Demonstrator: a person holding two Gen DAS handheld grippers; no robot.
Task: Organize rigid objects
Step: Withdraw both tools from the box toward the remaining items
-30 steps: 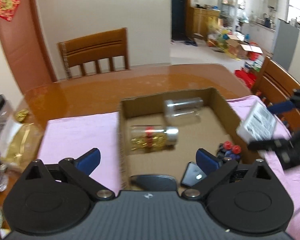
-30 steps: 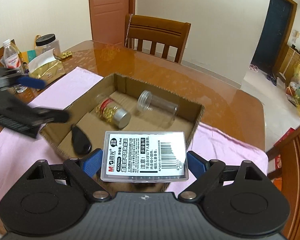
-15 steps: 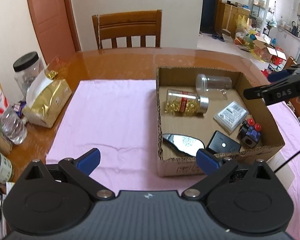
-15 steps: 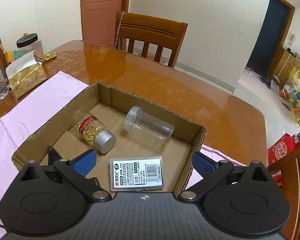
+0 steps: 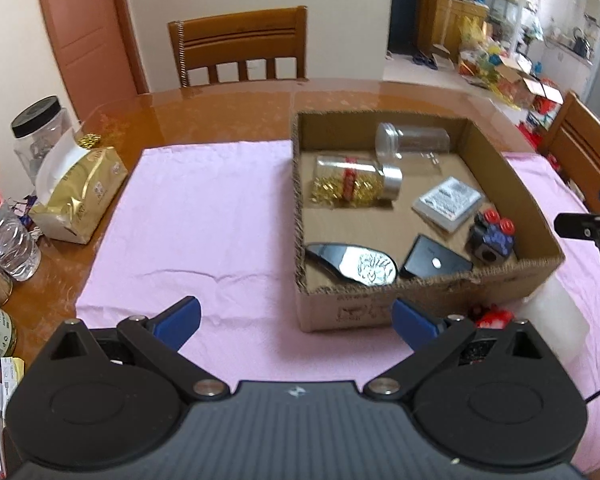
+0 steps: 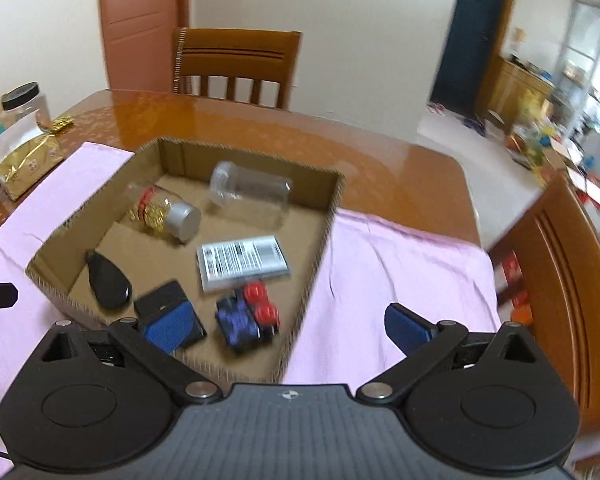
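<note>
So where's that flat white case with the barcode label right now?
The barcode case lies flat inside the cardboard box, toward its right side, in front of the empty clear jar and just behind the red-and-blue toy.

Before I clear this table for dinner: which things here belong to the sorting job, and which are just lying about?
Job:
cardboard box
capsule bottle
clear jar
barcoded case
black oval piece
black slab
red-knobbed cube

Lying about:
gold packet
black-lidded jar
water bottle
</note>
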